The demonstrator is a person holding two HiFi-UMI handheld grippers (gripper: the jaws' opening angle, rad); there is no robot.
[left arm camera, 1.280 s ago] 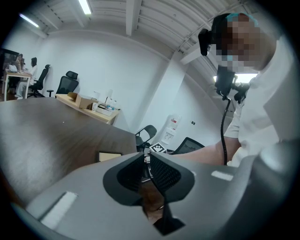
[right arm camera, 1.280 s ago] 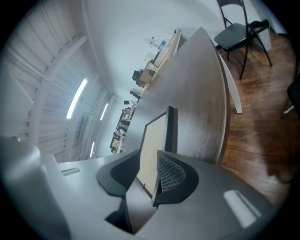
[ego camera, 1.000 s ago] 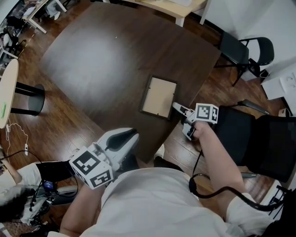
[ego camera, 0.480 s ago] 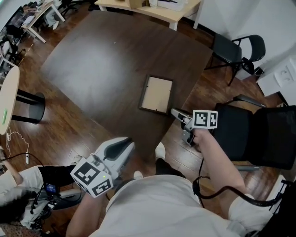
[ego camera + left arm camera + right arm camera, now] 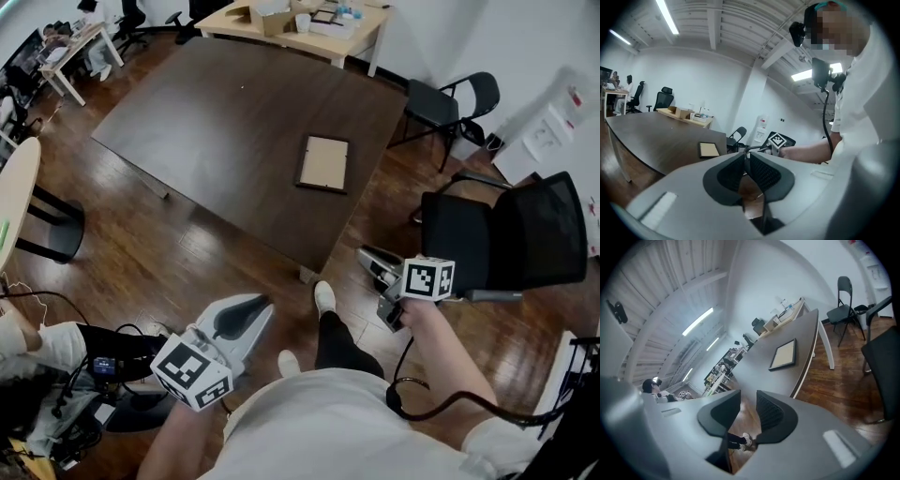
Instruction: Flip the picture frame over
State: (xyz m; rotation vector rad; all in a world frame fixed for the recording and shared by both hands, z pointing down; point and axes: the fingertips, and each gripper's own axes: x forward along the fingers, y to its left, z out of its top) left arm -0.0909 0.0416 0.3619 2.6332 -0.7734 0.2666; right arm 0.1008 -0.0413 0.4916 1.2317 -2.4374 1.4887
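We see the picture frame [image 5: 324, 164] lying flat on the dark table [image 5: 206, 112], near its right edge, tan panel up inside a dark border. Around the table is a wood floor [image 5: 141, 244], with a folding chair [image 5: 441, 105] beyond that edge, a black office chair [image 5: 497, 239] nearer us, and a pale desk [image 5: 309, 28] at the far end. Both grippers hang over the floor, well apart from the frame. The left gripper [image 5: 746, 154] has its jaws together on nothing. The right gripper [image 5: 748, 397] has a narrow gap between its jaws and is empty. Each cube carries black-and-white square markers.
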